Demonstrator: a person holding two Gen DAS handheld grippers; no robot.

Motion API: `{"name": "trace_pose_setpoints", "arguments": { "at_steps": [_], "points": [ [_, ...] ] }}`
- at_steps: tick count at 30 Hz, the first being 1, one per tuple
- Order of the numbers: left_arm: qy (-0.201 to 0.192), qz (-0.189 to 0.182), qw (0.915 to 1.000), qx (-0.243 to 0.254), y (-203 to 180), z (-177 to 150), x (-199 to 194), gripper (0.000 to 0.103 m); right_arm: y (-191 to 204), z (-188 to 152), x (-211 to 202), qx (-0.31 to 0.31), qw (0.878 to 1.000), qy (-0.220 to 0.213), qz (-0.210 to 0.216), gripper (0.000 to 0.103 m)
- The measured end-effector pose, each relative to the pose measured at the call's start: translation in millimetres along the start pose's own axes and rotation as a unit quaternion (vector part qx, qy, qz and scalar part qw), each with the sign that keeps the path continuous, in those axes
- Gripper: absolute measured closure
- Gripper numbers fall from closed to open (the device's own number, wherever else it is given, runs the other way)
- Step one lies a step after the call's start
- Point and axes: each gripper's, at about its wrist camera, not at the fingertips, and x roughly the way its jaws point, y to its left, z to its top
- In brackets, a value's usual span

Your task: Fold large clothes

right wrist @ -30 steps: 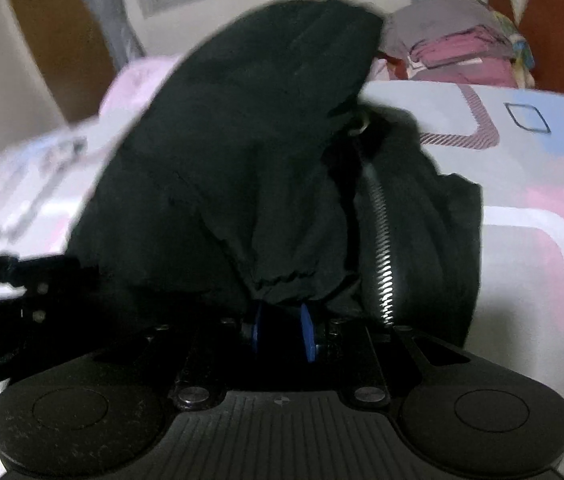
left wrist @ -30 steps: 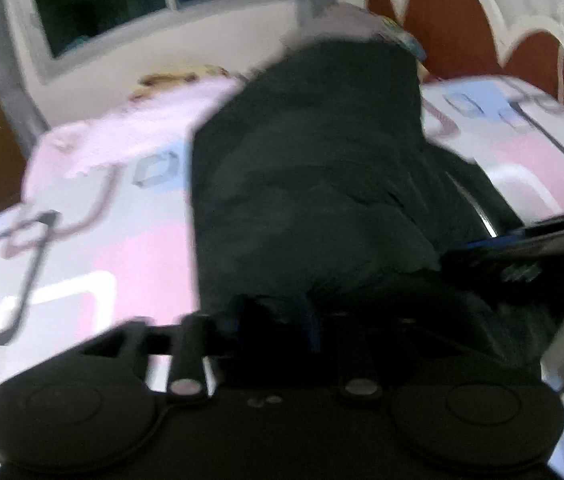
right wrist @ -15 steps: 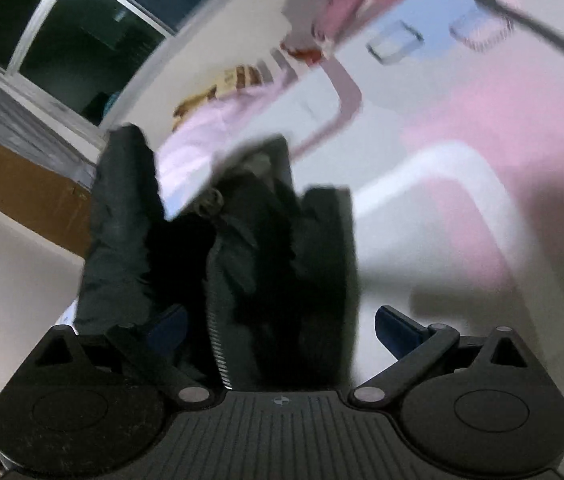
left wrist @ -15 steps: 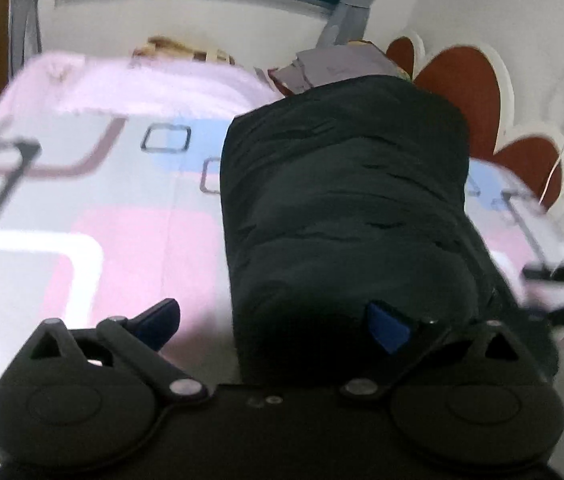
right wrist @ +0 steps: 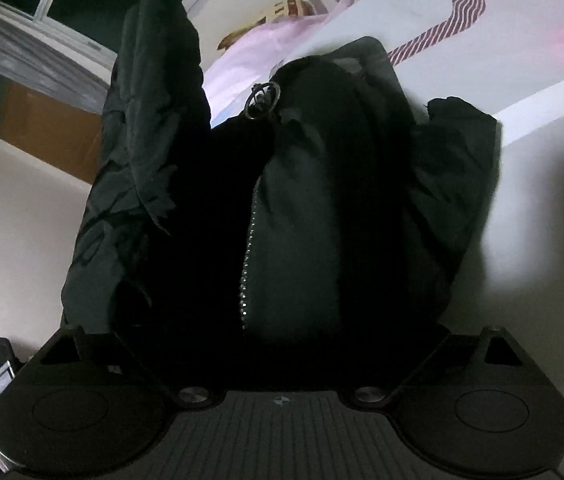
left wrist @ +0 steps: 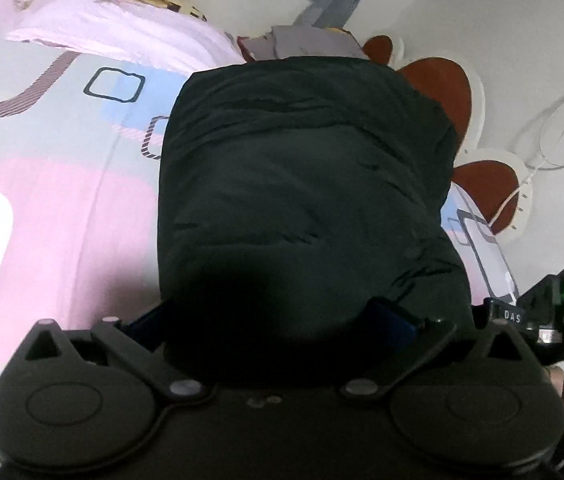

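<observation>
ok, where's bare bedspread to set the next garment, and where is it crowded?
Free: the pink-and-grey bedspread left of the black jacket, bordered at the far end by the pink blanket. Crowded: the far end by the headboard, with folded clothes, and the strip on the jacket's right, where the right gripper sits.

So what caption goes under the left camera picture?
Open left gripper against a folded black jacket on a pink patterned bed.

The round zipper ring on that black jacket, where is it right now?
In the right wrist view the zipper ring sits upper centre, at the top of the black jacket where its silver zipper teeth end, just below the pale pink blanket.
</observation>
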Motion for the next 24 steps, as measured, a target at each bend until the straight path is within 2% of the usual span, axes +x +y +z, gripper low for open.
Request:
{"name": "trace_pose_setpoints", "arguments": {
  "at_steps": [3, 5, 9, 12, 21, 24],
  "points": [
    [0.000, -0.004, 0.9994, 0.034, 3.1, 2.9, -6.2, 0.001, -19.6, 0.8, -17.3, 0.011, 1.000, -0.015, 0.009, 0.010],
    [0.003, -0.015, 0.9992, 0.036, 8.7, 5.1, -3.9, 0.002, -24.0, 2.1, -16.2, 0.009, 1.000, -0.009, 0.017, 0.010],
    [0.009, -0.036, 0.9992, 0.011, 10.3, 6.0, 14.3, 0.000, -1.6, 9.8, 12.6, -0.030, 1.000, 0.005, 0.006, 0.010],
    [0.010, -0.046, 0.9987, 0.018, 3.0, 7.0, 16.6, 0.001, 8.6, 11.3, 25.0, -0.038, 0.999, 0.017, 0.023, 0.011],
    [-0.006, -0.061, 0.9969, 0.049, -19.9, 7.7, -5.5, 0.002, 25.0, 6.1, 12.2, -0.048, 0.998, 0.008, 0.047, 0.021],
    [-0.017, -0.068, 0.9960, 0.056, -23.1, 10.9, -23.3, 0.002, 40.3, 5.1, 4.4, -0.052, 0.996, 0.001, 0.073, 0.026]
  ]
}}
